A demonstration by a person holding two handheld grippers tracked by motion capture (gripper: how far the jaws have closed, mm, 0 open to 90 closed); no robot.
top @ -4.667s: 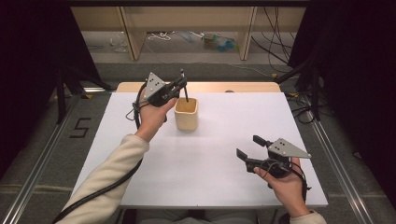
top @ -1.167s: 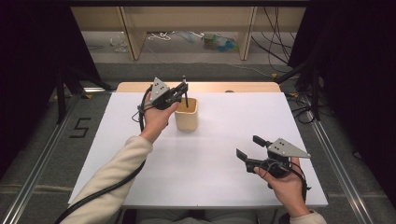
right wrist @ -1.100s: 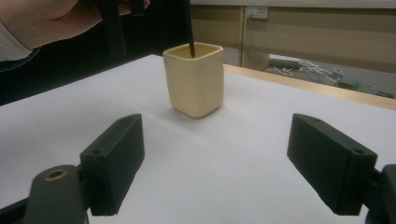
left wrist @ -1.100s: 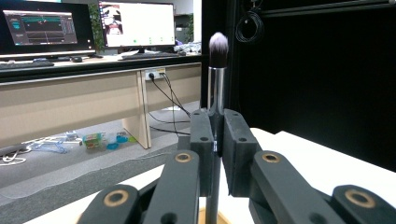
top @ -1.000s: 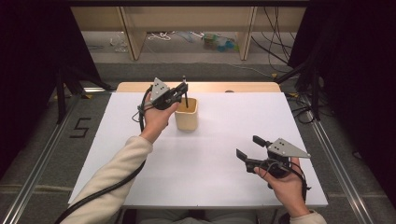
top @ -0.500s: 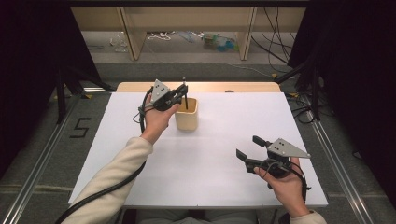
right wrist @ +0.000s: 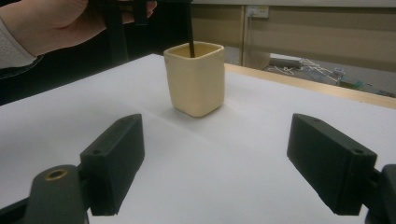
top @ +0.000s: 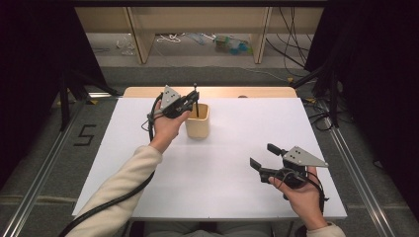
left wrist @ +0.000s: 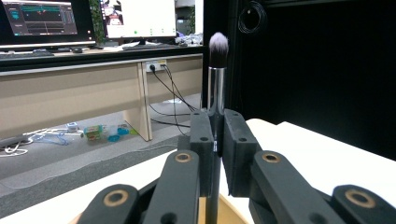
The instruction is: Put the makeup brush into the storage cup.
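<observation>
A makeup brush (top: 197, 105) stands upright, its dark handle reaching down into a cream square cup (top: 197, 124) at the back middle of the white table (top: 212, 173). My left gripper (top: 194, 98) is shut on the brush above the cup's rim. In the left gripper view the jaws of that gripper (left wrist: 215, 140) clamp the brush (left wrist: 218, 70) just below its silver ferrule, bristles pointing up. My right gripper (top: 263, 155) rests low at the front right, open and holding nothing. In the right gripper view the right gripper (right wrist: 219, 163) faces the cup (right wrist: 196, 84), well short of it.
A wooden strip (top: 257, 92) runs along the table's far edge. Beyond it lie a floor with cables and small clutter (top: 227, 43). Dark curtains flank both sides. Desks with monitors (left wrist: 42, 18) stand far behind in the left gripper view.
Since the earliest frame my left gripper has sunk slightly and the brush stands straighter in the cup. Nothing has moved over the last second. The right gripper has stayed put.
</observation>
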